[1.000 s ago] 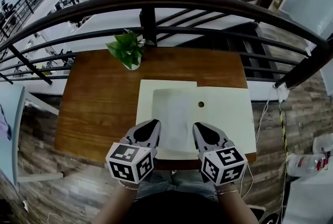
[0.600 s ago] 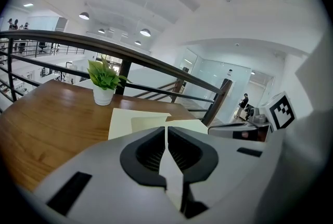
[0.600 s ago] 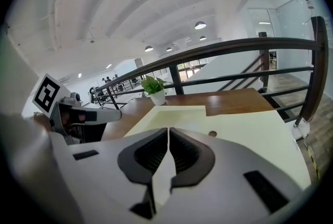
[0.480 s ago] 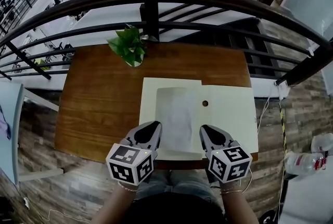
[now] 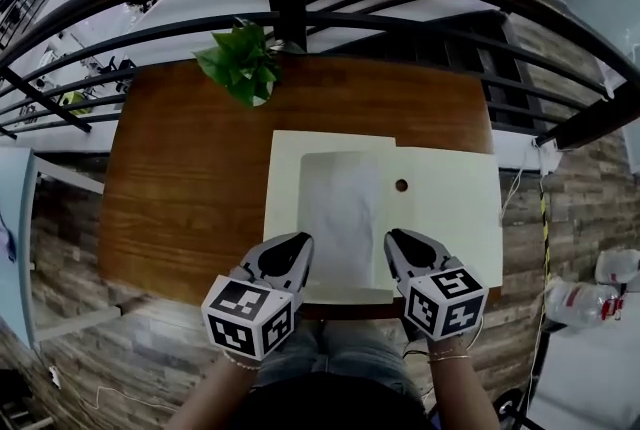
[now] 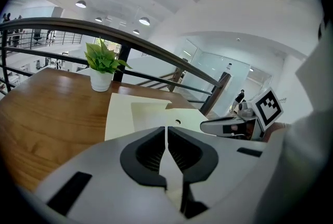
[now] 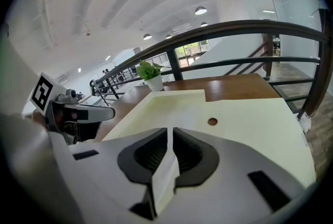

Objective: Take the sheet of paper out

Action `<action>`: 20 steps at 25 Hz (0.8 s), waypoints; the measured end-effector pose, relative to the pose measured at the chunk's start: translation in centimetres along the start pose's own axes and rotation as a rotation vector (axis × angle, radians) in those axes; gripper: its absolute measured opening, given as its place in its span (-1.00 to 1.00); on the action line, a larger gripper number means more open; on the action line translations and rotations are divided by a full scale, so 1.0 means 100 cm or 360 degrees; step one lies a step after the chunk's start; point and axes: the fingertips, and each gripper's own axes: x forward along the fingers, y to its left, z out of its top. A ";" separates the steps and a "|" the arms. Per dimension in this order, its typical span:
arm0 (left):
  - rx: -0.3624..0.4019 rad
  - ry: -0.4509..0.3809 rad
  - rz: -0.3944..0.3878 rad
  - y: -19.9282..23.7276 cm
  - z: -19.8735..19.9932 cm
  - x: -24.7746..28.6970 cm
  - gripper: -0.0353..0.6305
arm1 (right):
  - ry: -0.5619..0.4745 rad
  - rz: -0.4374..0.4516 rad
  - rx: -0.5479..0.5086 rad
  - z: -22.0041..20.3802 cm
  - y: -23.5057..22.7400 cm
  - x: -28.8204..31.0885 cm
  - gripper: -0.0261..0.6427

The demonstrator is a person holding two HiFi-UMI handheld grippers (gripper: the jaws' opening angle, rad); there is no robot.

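Sheet of paper (image 5: pixel 342 206): frame centre, apparently tucked in cream folder (image 5: pixel 450 218) on wooden table (image 5: pixel 180 188) — not yet out
Left gripper (image 5: pixel 289 249): jaws closed, empty, at folder's near edge
Right gripper (image 5: pixel 401 248): likewise — the pair flank the sheet, probably staged for the pull

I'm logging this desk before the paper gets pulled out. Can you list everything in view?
table: one, brown wood, under everything else
potted plant: one, green leaves in a white pot, far edge of the table
folder: one, cream, near right part of the table
sheet of paper: one, pale white, on the folder's left half
hole: one, dark, round, in the folder just right of the sheet
railing: one, dark bars, beyond the table
left hand-held gripper: one, grey, near edge of the folder, jaws together
right hand-held gripper: one, grey, near edge of the folder, jaws together
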 end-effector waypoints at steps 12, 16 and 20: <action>-0.0064 0.0020 -0.0016 0.007 0.005 0.008 -0.82 | 0.0174 0.0124 0.0021 -0.013 -0.006 0.035 -0.83; -0.0078 0.0033 -0.0012 0.008 0.007 0.012 -0.82 | 0.0231 0.0130 0.0029 -0.019 -0.012 0.043 -0.83; -0.0096 0.0053 -0.0020 0.005 0.005 0.017 -0.82 | 0.0332 0.0174 0.0039 -0.033 -0.012 0.051 -0.67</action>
